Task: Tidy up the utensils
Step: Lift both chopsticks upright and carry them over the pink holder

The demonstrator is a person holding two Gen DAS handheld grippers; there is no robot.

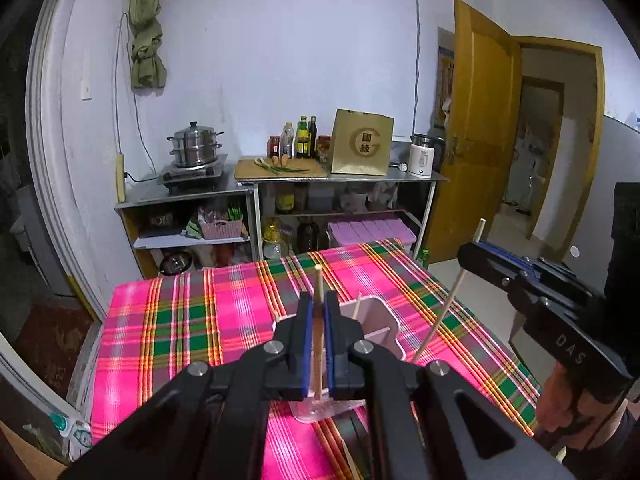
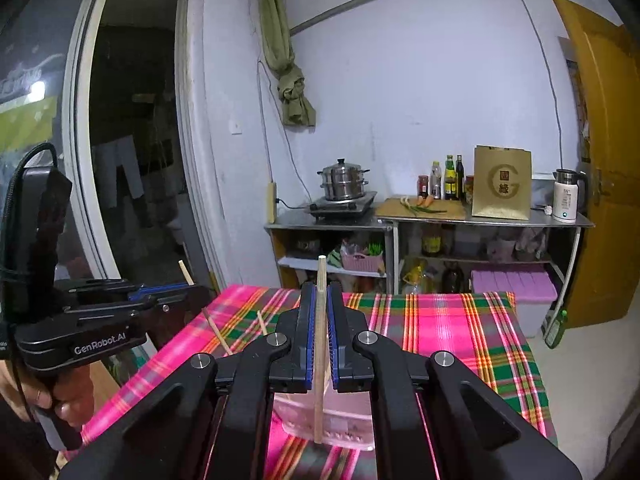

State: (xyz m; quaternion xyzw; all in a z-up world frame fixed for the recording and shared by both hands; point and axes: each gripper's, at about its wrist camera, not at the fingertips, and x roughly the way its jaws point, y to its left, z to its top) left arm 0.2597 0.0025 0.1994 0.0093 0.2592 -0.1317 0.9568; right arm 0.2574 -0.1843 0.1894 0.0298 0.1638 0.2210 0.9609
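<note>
Each gripper has one chopstick pinched between its blue fingers, and both sticks stand close to upright. The left gripper (image 1: 318, 320) has its fingers closed on the left chopstick (image 1: 317, 344), which runs straight up the narrow gap between the pads, tip poking out above and the lower end hanging below, over the pink holder (image 1: 380, 320). Same deal on the other side: the right gripper (image 2: 320, 332) is clamped on the right chopstick (image 2: 320, 344), with its bottom end dangling just above the holder's near edge.

Holding them vertical probably makes sense, since the holder is a compartment box open at the top, so a stick goes in end first. It sits on the table (image 1: 180, 320) with the plaid cloth, right under and in front of both grippers. At least one more stick (image 1: 356, 306) is already leaning inside it. Neither held chopstick looks like it's down in a compartment yet; they seem to hang just over it.
</note>
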